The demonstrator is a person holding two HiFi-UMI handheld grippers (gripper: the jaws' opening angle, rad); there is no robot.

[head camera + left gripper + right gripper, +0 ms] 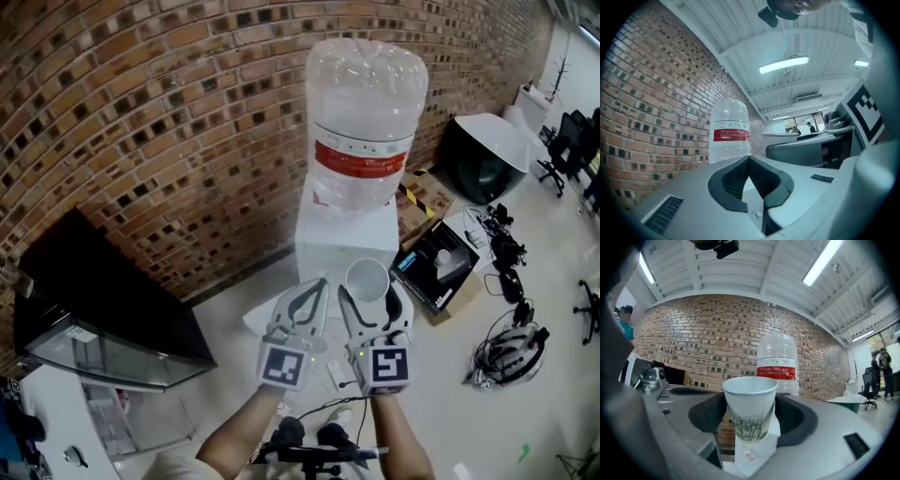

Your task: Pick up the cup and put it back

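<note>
Head view: a white paper cup (367, 277) with a printed plant pattern sits upright in the right gripper (368, 300), in the air before a clear water-cooler bottle with a red band (366, 122). A harder squeeze would likely crush its thin wall, and a tilt could let it slip. Left gripper view: the left gripper (749, 161) is pressed together and empty. Right gripper view: the jaws are spread wide, pinching the cup's sides

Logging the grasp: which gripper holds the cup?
The right gripper: the paper cup stands upright between its jaws; the left gripper is shut, empty.
</note>
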